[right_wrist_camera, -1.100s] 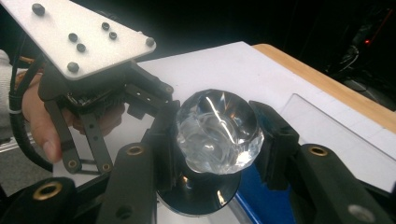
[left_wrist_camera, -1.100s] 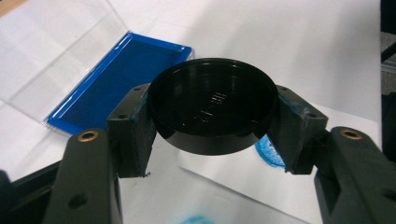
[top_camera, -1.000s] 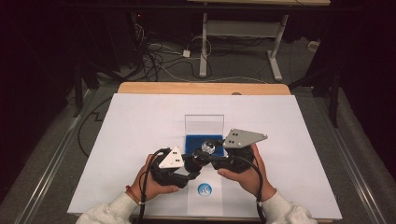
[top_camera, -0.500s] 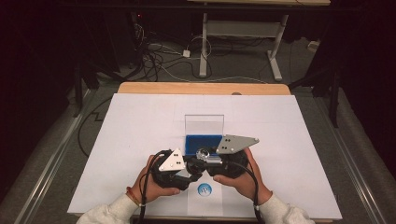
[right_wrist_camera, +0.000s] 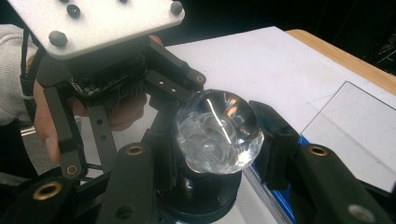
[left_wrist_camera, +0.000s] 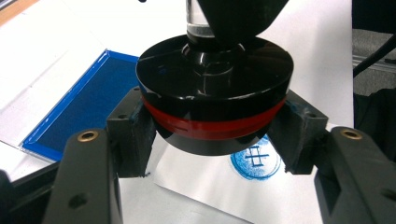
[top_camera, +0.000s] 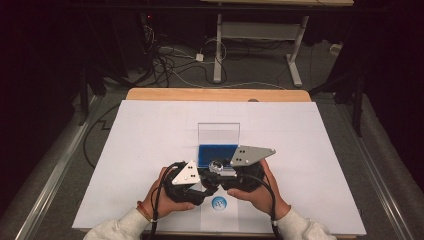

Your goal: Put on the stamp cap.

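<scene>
A round stamp with a black base [left_wrist_camera: 215, 93], a red band and a clear faceted knob [right_wrist_camera: 218, 130] hangs just above the white paper. My left gripper [left_wrist_camera: 215, 135] is shut on the base from both sides. My right gripper [right_wrist_camera: 217, 140] is shut on the clear knob. In the high view both grippers meet at the stamp [top_camera: 216, 167] near the table's front edge, left gripper [top_camera: 206, 186] and right gripper [top_camera: 223, 174]. A blue ink pad [top_camera: 217, 154] lies just behind it. A round blue imprint [left_wrist_camera: 256, 161] marks the paper under the stamp.
The ink pad's clear lid [top_camera: 218, 134] stands open behind the pad. A white sheet [top_camera: 150, 135] covers the table, with a wooden edge [top_camera: 215, 94] at the back. Cables and a desk frame [top_camera: 260, 35] lie on the floor beyond.
The right gripper and the stamp's knob have shifted slightly left and toward the person, off the ink pad's front. The left hand has kept still.
</scene>
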The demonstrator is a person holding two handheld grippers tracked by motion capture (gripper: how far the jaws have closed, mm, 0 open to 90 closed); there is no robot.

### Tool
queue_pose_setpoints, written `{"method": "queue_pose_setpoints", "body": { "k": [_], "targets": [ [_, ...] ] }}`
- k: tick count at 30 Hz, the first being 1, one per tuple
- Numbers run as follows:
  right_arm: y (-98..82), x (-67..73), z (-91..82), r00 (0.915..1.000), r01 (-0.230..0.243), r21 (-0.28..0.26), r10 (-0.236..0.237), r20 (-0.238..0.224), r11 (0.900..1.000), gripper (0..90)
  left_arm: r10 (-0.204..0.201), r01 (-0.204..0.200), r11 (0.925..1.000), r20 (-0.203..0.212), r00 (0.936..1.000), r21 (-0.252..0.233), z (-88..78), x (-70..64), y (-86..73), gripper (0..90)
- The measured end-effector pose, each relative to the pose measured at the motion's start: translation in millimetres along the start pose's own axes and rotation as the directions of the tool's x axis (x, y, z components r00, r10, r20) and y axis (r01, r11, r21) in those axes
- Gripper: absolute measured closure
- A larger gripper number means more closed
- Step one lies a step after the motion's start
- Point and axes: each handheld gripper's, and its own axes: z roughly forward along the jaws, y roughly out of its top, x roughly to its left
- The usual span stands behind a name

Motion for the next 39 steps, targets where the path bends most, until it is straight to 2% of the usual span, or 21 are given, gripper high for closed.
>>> {"method": "queue_pose_setpoints", "body": {
  "k": [3,9,16,19,22,28,39],
  "targets": [
    [-0.7,-1.1,0.1,1.0,-0.004,0.001,0.004,-0.005,1.0,57.2,-0.002,0.002,1.0,0.0,1.0,-0.002,-0.2,0.1,-0.3,36.7],
    [-1.6,-2.1,-0.3,0.9999,-0.005,0.01,0.005,0.014,1.0,57.2,-0.008,0.008,0.9999,-0.003,1.0,-0.009,-1.1,0.9,-0.8,36.7],
    [-4.2,-1.8,3.4,1.0,-0.002,0.026,0.002,0.008,1.0,57.2,0.001,0.0,0.9998,-0.009,1.0,0.018,1.1,0.1,-1.1,36.7],
    [-5.2,-1.5,3.8,1.0,0.001,0.029,-0.001,0.009,1.0,57.1,-0.001,0.001,0.9999,-0.023,0.9997,0.017,0.5,-0.7,-1.2,36.7],
    [-6.6,-1.3,3.6,0.9999,0.005,0.034,-0.005,0.008,0.999,57.2,0.015,-0.014,0.9995,-0.04,0.9991,0.027,0.1,-2.5,-1.0,36.7],
    [-7.8,-1.9,3.6,1.0,-0.008,0.031,0.008,0.005,1.0,57.3,0.026,-0.024,0.9991,-0.06,0.9979,0.036,-0.8,-5.3,-0.7,36.8],
    [-10.9,-4.7,7.6,0.9997,-0.025,0.062,0.025,0.004,0.998,57.5,0.035,-0.031,0.9975,-0.078,0.9963,0.063,0.3,-7.1,-1.7,36.6]
  ]
}}
